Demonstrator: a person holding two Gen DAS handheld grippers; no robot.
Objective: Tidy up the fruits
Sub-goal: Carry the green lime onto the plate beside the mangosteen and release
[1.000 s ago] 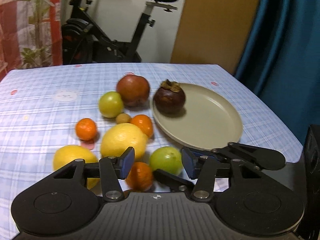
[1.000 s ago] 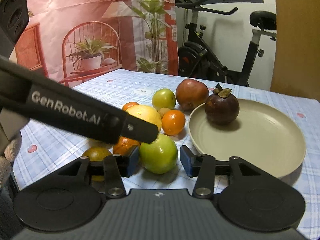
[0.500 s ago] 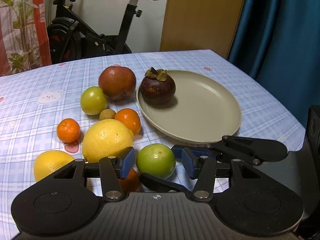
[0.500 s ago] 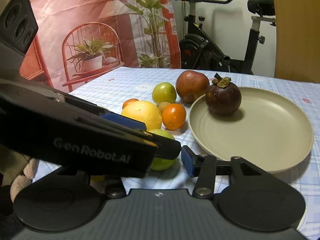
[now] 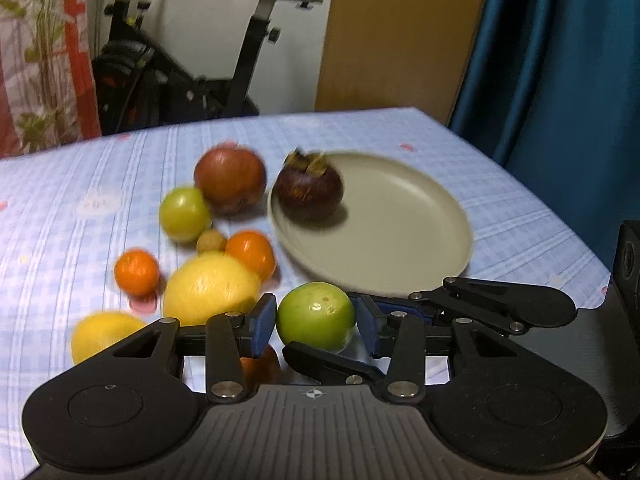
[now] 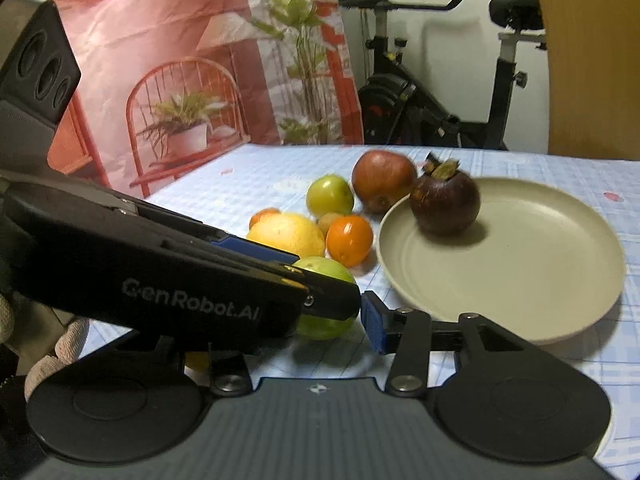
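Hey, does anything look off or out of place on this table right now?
Nothing is spilled or damaged. One oddity: both grippers crowd the same green fruit. The left gripper brackets it, jaws open, while the right gripper sits right beside it. Only the mangosteen is on the plate.

I am looking into a room in a home. The tabletop has a soft blue checked cloth with little pink spots on it. Fruit sits on it next to a plate, like at snack time. Behind the tabletop stands an exercise bike with a black seat, the kind people keep at home. A big blue curtain hangs on one side. There is a wooden door by the white wall. On the other side hangs a pink cloth with a picture of a red chair and green plants.
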